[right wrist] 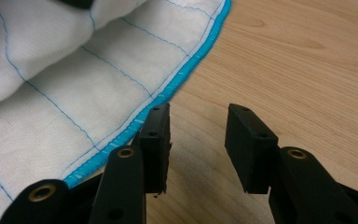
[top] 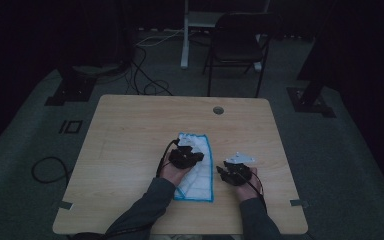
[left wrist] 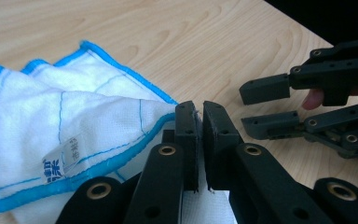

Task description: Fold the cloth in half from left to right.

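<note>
Left claw (left wrist: pixel 196 140), jaws pressed together on a thin fold of the white cloth (left wrist: pixel 51 135), holds one corner lifted over the rest of the blue-edged fabric, as seen in the left gripper view. Its small sewn label (left wrist: pixel 60 161) faces the camera on the raised flap. From the high view the cloth (top: pixel 200 172) lies near the middle of the wooden counter (top: pixel 130 130), slightly toward the near edge, with the left claw (top: pixel 186 156) above its far half. Right claw (right wrist: pixel 198 140) waits just beside the cloth's right-hand blue hem (right wrist: pixel 168 93), jaws spread and empty over bare wood; one pad sits close to the hem, though whether it touches cannot be told. In the high view the right claw (top: pixel 228 172) rests just right of the cloth.

Judged from these pictures, the folding is partway along: one corner has been gripped and raised, the fabric already bunched in layers at the far end. Left to do appear laying that flap down and squaring the edges, with the right claw yet to take any grip.
</note>
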